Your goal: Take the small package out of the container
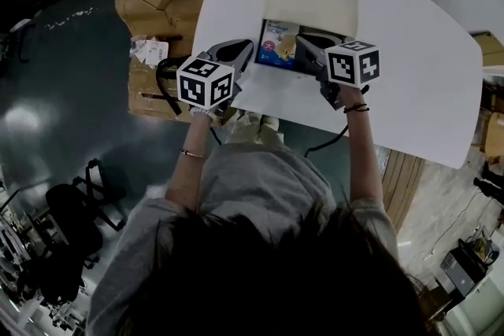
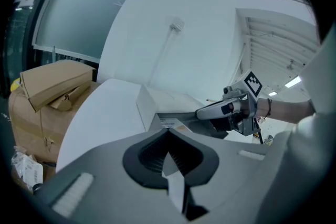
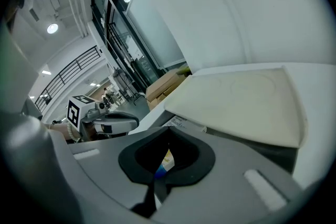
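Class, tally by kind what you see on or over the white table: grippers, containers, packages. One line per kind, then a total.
Grippers: 2, the left gripper and the right gripper
Containers: 1, the open box
Packages: 1, the blue-and-white package inside it
Total: 4

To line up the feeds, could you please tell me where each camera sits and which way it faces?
Head view: on the person's head, steeply down at table, box, package; arms, left gripper, right gripper show.
Left gripper view: on the left gripper, along its jaws toward the box; right gripper shows.
Right gripper view: on the right gripper, toward the box; left gripper shows.
Shared: the box.
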A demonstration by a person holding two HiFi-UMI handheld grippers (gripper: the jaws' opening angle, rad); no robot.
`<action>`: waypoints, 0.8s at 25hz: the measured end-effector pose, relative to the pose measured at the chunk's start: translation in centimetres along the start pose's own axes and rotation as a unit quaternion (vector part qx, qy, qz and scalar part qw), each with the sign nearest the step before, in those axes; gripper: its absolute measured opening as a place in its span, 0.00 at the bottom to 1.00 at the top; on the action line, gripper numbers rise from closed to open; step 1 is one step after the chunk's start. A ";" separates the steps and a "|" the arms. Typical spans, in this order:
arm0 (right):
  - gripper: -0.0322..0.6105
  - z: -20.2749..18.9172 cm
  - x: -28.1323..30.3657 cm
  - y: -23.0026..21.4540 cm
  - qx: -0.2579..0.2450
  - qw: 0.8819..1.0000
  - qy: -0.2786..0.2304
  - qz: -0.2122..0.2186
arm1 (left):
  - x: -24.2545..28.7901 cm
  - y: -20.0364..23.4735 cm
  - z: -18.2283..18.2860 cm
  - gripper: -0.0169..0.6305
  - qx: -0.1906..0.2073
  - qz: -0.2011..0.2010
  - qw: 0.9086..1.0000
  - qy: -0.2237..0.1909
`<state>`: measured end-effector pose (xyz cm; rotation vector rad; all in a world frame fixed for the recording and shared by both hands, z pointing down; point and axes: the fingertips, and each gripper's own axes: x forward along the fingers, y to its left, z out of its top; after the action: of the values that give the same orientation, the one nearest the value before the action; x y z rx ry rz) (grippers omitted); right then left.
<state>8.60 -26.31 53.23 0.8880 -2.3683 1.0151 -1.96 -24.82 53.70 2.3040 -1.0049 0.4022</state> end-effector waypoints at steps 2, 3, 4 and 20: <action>0.07 -0.2 0.2 -0.3 0.019 1.000 0.009 0.004 | 0.1 0.2 0.0 0.01 0.000 0.001 1.000 0.001; 0.07 -0.3 0.4 -0.4 0.029 0.999 0.012 0.007 | 0.1 0.3 0.0 0.01 -0.001 0.001 1.000 0.001; 0.07 -0.4 0.5 -0.6 0.038 0.999 0.015 0.009 | 0.1 0.3 0.0 0.01 -0.002 0.002 1.000 0.002; 0.24 -3.2 1.5 -2.8 0.159 0.984 0.084 0.021 | 0.7 0.3 -0.5 0.01 -0.008 0.001 1.000 0.006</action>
<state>9.83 -26.02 57.55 0.8256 -2.1266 1.4528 -1.69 -25.06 54.55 2.2844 -1.0024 0.4074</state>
